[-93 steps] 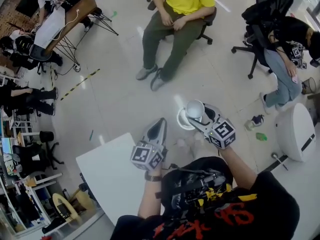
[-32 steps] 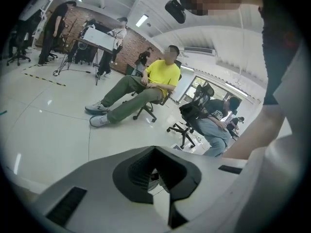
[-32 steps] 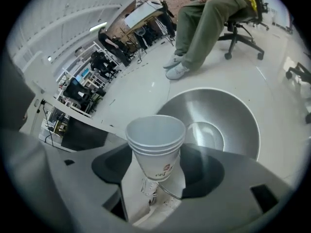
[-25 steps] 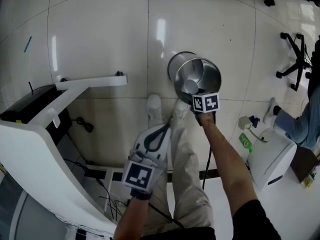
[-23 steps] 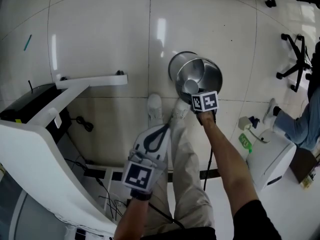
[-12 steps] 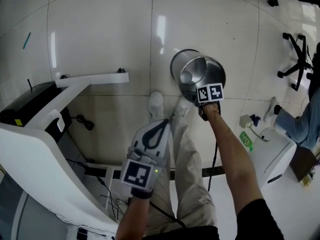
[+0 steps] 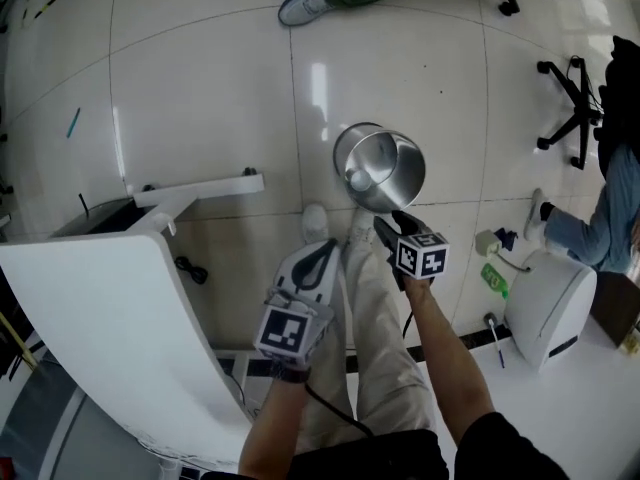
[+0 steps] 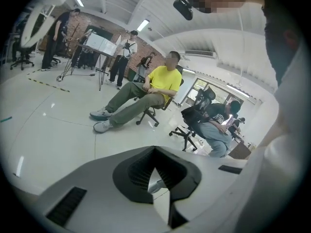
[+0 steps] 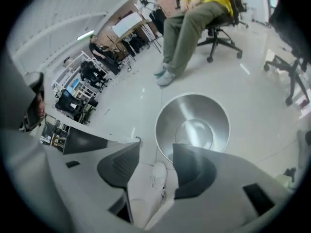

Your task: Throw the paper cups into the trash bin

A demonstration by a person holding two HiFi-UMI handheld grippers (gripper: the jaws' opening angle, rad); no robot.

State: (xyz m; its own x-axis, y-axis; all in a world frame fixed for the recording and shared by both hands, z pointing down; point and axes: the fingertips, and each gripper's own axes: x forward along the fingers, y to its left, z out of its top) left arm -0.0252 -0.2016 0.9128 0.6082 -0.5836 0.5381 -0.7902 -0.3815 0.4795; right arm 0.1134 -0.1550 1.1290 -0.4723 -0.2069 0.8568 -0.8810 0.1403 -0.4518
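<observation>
Cup: a white paper cup (image 7: 358,180) lies at the bottom of the round, shiny metal trash bin (image 7: 400,160), below and just ahead of the right gripper's jaw tips and apart from them.
Bin: upright on the pale tiled floor (image 7: 200,98), its mouth open towards the right gripper; well ahead of the left gripper.
Right gripper (image 7: 388,230): released; its jaws stand apart and have just been closing, with nothing between them. Through the gap only a white shoe (image 9: 158,174) and the floor show.
Left gripper (image 7: 318,255): clenched on nothing, the jaw tips meeting.
Step in hand: the drop appears done for this cup, the emptied tool standing clear above the bin's near rim.
Next move: probably a turn away from the bin to fetch another cup, if any remain. None shows here, so the search must come first.
Right arm: bare forearm (image 7: 440,338) stretched forward, the gripper tilted steeply down at the bin.
Left arm: held close to the body beside the right, its gripper slanting mildly down, idle.
</observation>
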